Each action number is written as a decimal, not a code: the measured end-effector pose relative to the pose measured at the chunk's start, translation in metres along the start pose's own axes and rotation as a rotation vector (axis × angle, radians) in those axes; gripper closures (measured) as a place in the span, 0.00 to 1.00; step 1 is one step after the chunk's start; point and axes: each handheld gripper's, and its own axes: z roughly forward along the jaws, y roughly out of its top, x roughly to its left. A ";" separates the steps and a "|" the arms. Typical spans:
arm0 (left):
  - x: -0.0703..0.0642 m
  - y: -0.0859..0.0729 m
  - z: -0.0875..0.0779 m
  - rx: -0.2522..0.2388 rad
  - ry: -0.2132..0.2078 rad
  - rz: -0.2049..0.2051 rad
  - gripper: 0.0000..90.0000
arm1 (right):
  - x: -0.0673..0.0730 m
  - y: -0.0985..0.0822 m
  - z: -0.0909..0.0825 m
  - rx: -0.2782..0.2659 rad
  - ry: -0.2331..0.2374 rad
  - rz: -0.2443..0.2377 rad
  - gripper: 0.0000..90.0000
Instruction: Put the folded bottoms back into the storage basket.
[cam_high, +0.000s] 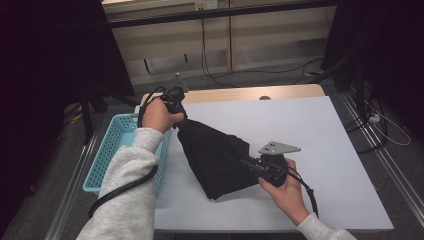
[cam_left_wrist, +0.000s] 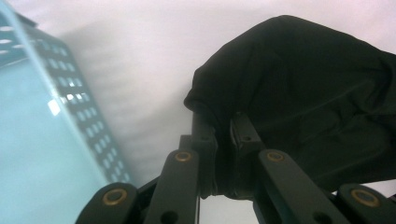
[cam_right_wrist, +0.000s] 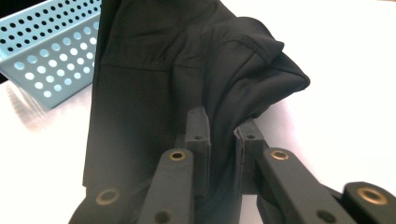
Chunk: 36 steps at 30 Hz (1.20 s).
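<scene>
A black cloth garment hangs stretched between my two grippers above the white table top. My left gripper is shut on its upper corner, near the basket; in the left gripper view the jaws pinch a fold of the black cloth at the left gripper. My right gripper is shut on the cloth's lower right edge; the right gripper view has the right gripper clamped on a bunched fold of the cloth. The cloth's lower tip rests on the table.
A light blue perforated basket stands at the table's left edge, also seen as the basket and the basket. A wooden strip runs along the far edge. Cables lie on the floor beyond. White surface spreads to the right.
</scene>
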 end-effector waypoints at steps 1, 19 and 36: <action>0.001 0.000 -0.002 -0.001 -0.002 -0.004 0.92 | 0.001 0.001 0.001 -0.002 0.001 0.004 0.89; 0.008 0.003 -0.029 0.000 0.039 -0.008 0.92 | 0.018 0.011 0.009 -0.039 0.020 -0.027 0.89; 0.009 0.010 -0.073 0.008 0.121 -0.017 0.93 | 0.034 0.034 0.014 -0.112 0.028 -0.061 0.88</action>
